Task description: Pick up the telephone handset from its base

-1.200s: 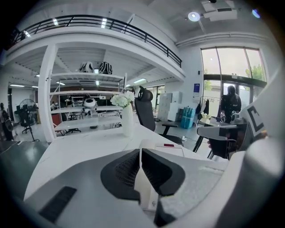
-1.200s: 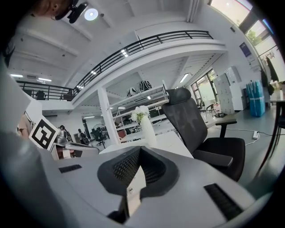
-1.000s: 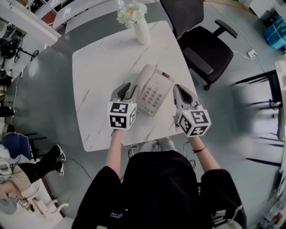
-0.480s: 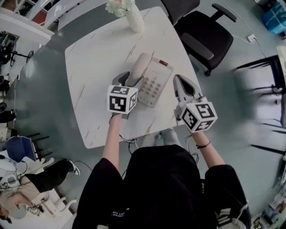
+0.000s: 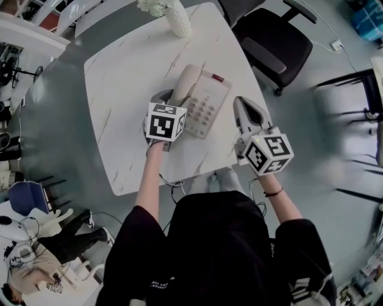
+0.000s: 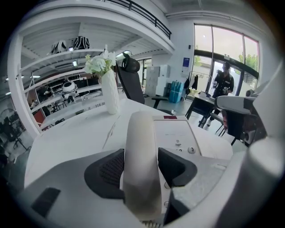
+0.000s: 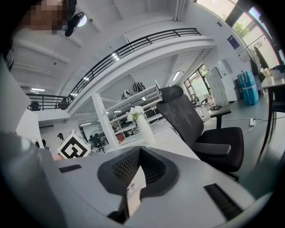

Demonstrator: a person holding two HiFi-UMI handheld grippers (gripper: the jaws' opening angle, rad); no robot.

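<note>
A cream telephone base with keypad lies on the white marble table, and the handset rests in its cradle on the left side. My left gripper straddles the near end of the handset. Its jaws have just swung wide and eased slightly inward. Both dark pads stand close beside the handset, with no squeeze showing. My right gripper hovers to the right of the base, above the table's right edge. It is shut with nothing in it.
A white vase with flowers stands at the table's far edge. A black office chair sits beyond the table's right corner. A cable hangs off the near table edge. A person sits at lower left.
My left gripper has moved forward and down, from beside the handset's near end to astride it. The right gripper has stayed in place.
</note>
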